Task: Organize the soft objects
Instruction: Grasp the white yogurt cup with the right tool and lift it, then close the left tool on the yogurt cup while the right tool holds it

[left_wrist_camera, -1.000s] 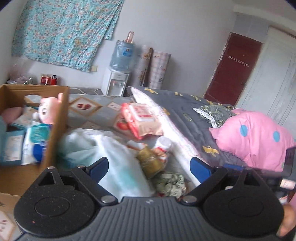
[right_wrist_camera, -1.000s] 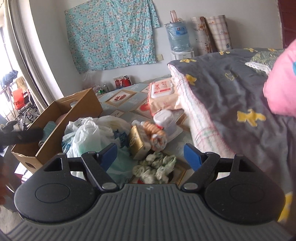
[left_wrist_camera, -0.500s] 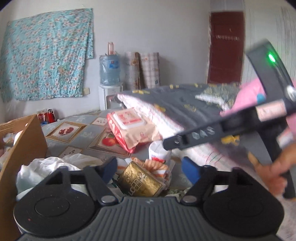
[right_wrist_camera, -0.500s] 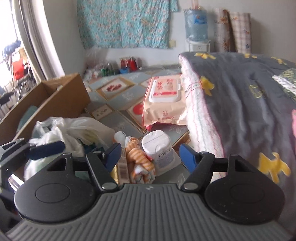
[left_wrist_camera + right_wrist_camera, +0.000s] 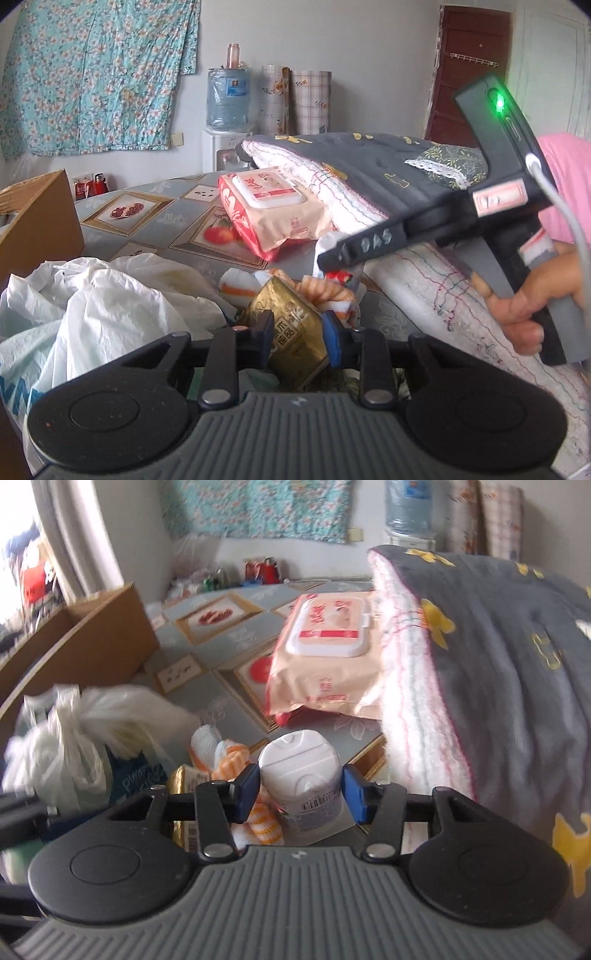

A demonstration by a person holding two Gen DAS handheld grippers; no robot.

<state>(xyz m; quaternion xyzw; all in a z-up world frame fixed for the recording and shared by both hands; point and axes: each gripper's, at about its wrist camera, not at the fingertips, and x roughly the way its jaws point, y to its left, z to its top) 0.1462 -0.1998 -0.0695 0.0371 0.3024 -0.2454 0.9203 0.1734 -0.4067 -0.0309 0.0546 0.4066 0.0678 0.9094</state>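
Observation:
A gold foil packet (image 5: 295,314) lies in the pile on the patterned floor mat. My left gripper (image 5: 298,336) is closing on it, and both blue pads touch its sides. A white lidded canister (image 5: 299,760) stands upright between the pads of my right gripper (image 5: 301,792). Those jaws are closing too, with the pads close to its sides, and I see no squeeze. An orange-and-white striped cloth (image 5: 229,757) lies just left of the canister. In the left wrist view a person's hand (image 5: 524,306) holds the right gripper above the canister.
White plastic bags (image 5: 92,302) are heaped at the left beside an open cardboard box (image 5: 37,221). A pink wet-wipes pack (image 5: 328,657) leans on the folded grey blanket (image 5: 498,646) at the right. A water dispenser (image 5: 229,99) stands by the far wall.
Both grippers have come down toward the pile and their jaws have narrowed. The left now has the gold packet between its pads, the right frames the white canister.

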